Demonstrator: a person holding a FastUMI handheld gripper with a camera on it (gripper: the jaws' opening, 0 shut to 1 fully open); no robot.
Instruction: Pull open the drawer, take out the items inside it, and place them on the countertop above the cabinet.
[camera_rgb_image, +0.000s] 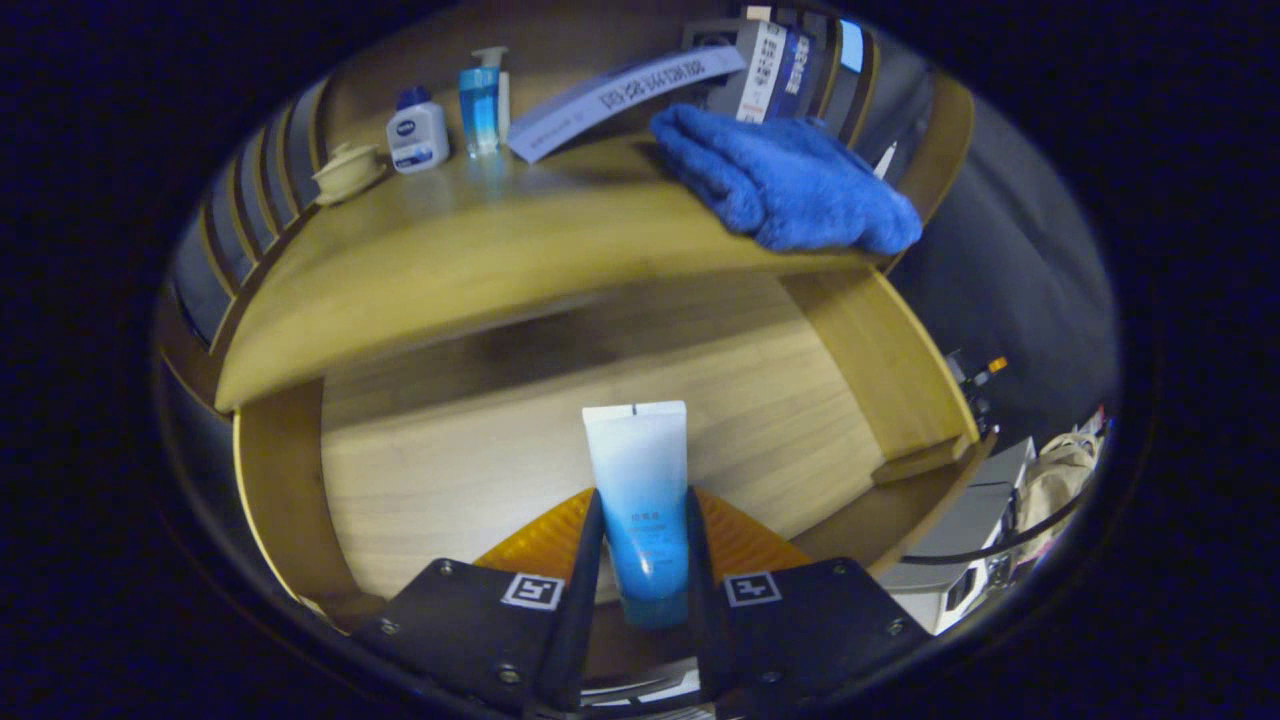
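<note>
At the bottom centre of the frame, the gripper (640, 545) is clamped on a blue-and-white tube (640, 500), both fingers pressing its sides above the open wooden drawer (420, 470). On the countertop (480, 240) in the upper half lie a blue towel (785, 180), a white bottle (417, 132), a blue pump bottle (481, 100) and, at upper left, what may be a small cream dish (348, 172).

gripper view | rode on gripper (640, 560) | looked forward and down into open drawer (560, 440) | close | countertop (480, 250) above and beyond drawer
</note>
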